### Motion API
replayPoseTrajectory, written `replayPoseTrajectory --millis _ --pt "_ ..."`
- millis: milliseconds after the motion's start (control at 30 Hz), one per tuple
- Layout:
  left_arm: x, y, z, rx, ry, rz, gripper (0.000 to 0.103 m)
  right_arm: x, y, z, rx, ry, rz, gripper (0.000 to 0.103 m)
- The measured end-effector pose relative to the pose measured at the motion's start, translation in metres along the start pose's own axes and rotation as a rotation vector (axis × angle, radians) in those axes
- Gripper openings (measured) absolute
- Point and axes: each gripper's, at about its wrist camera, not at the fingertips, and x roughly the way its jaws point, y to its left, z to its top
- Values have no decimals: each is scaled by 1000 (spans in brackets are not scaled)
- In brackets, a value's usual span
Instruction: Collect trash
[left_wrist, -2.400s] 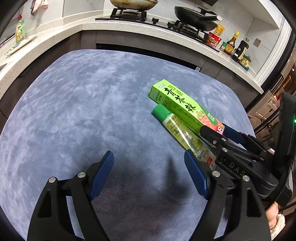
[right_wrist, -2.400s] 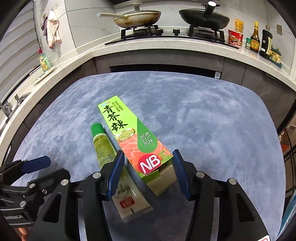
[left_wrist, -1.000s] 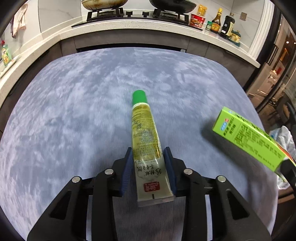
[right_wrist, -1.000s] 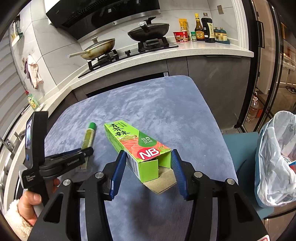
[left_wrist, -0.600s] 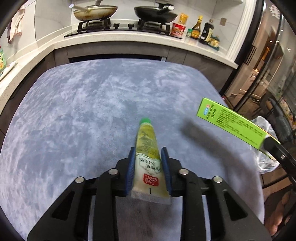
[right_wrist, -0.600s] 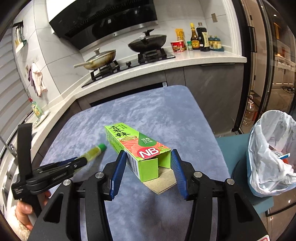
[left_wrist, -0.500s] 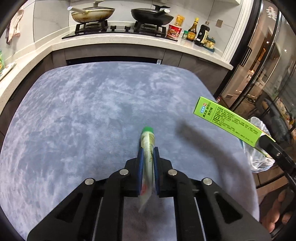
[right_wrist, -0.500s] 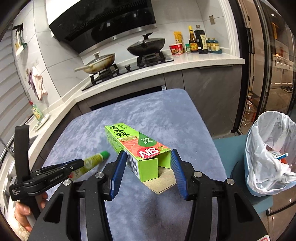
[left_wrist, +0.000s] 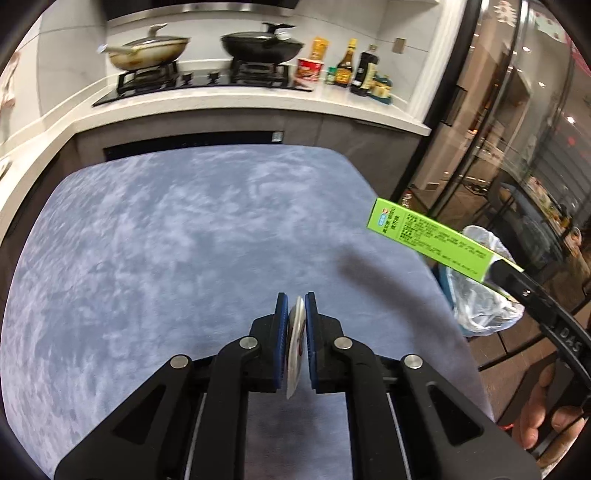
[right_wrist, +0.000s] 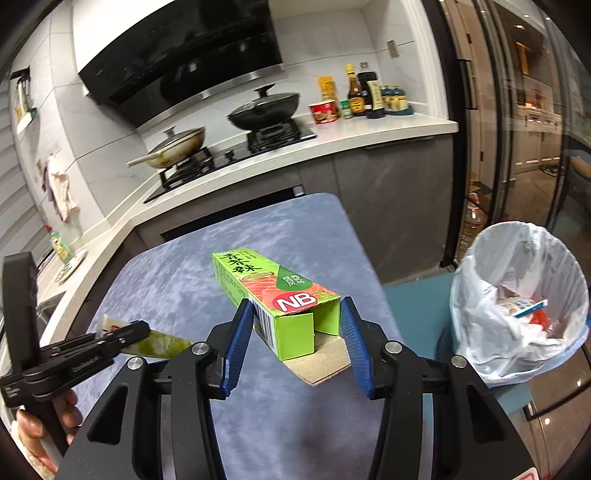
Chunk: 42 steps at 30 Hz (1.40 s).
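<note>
My left gripper (left_wrist: 294, 301) is shut on the crimped end of a green wasabi tube (left_wrist: 295, 339), seen edge-on between the blue pads; the tube also shows in the right wrist view (right_wrist: 159, 343), held above the table. My right gripper (right_wrist: 295, 317) is shut on a green wasabi box (right_wrist: 273, 291) with its end flap open, held in the air over the table's right side; the box also shows in the left wrist view (left_wrist: 432, 236). A bin with a white plastic liner (right_wrist: 517, 295) stands on the floor to the right, with some trash inside.
A blue-grey cloth covers the table (left_wrist: 166, 236). Behind it runs a kitchen counter (left_wrist: 236, 99) with a stove, two pans (left_wrist: 258, 46) and sauce bottles (left_wrist: 351, 68). The bin rests on a teal stool (right_wrist: 413, 299). Glass doors are at the far right.
Both grippers have lifted their items off the table and swung right toward the bin. The tube has turned edge-on in the left gripper. The bin has come closer in the right wrist view.
</note>
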Motion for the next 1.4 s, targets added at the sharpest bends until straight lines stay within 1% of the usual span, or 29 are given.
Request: replayPoseTrajectory --millis 133,233,367,467,533,633,667,700,767,833,900,933,1067,1100,1133,1167,1200,1267,1300,1400 --pt "1 -23 12 33 -3 -47 9 -12 -23 8 31 -29 -52 46" --pt "2 -47 25 75 -11 -87 9 -22 -48 13 65 -53 -110 46" --pt "7 -87 43 138 -29 -145 9 -34 -100 17 145 -77 -217 46" --pt "14 -125 57 182 -38 -208 9 -41 -141 16 204 -82 -300 46" --pt "21 -154 65 211 -52 -249 9 -45 -170 15 240 -80 -354 46" --pt "39 -197 76 237 -46 -325 9 -45 -202 15 263 -70 -425 46" --pt "45 -206 79 242 -43 -335 9 -45 -208 15 265 -67 -442 46" --pt "54 -225 82 259 -41 -361 9 -43 -218 15 270 -57 -462 46" --pt "68 -252 85 276 -37 -394 9 -38 -234 16 278 -27 -505 46" --pt "84 -275 85 291 -17 -431 9 -33 -245 16 271 1 -534 46" --pt "101 -296 83 315 2 -446 9 -28 -252 15 263 17 -565 46" --pt "109 -305 81 326 12 -441 9 -24 -257 14 262 31 -571 46" --pt "143 -334 68 351 61 -426 10 -13 -269 13 293 48 -551 49" --pt "151 -339 65 354 68 -424 11 -14 -270 12 300 42 -547 51" --pt "156 -343 61 362 72 -409 14 -15 -272 11 311 33 -538 58" --pt "158 -343 59 367 77 -400 25 -16 -273 12 315 25 -534 61" --pt "159 -345 57 372 75 -390 38 -18 -274 11 320 16 -531 62" --pt "157 -344 54 369 54 -375 49 -21 -273 10 326 10 -521 62" --pt "154 -343 54 371 44 -366 52 -22 -273 10 329 6 -516 62" --pt "151 -337 56 362 30 -346 55 -27 -270 10 327 -6 -502 62"
